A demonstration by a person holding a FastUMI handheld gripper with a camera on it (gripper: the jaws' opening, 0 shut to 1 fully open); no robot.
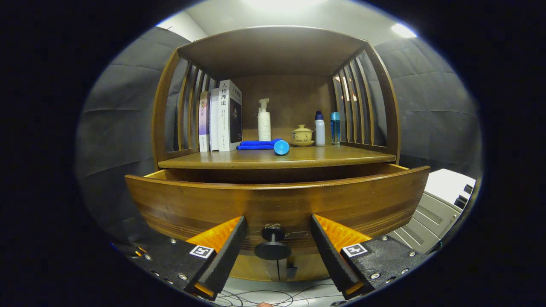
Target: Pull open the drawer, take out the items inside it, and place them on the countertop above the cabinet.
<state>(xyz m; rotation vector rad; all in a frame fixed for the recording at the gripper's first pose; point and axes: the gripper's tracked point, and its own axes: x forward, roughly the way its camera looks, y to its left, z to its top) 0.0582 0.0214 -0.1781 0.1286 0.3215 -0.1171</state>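
Note:
The wooden drawer (277, 200) stands pulled out toward me, its curved front close ahead of the fingers. A dark round knob (272, 243) sits on the drawer front, between my two fingers but untouched by either. My gripper (277, 232) is open, fingers spread to either side of the knob. The drawer's inside is hidden behind its front panel. Above it the countertop (341, 158) carries a blue folded cloth (256, 145) and a blue cylinder (281, 147) lying end-on near its middle.
On the countertop stand several books (222, 116) at the left, a white pump bottle (264, 121), a lidded ceramic cup (302, 135), a white bottle (319, 128) and a blue bottle (335, 128). Slatted side walls and a roof enclose the shelf. A grey-white appliance (443, 200) sits to the right.

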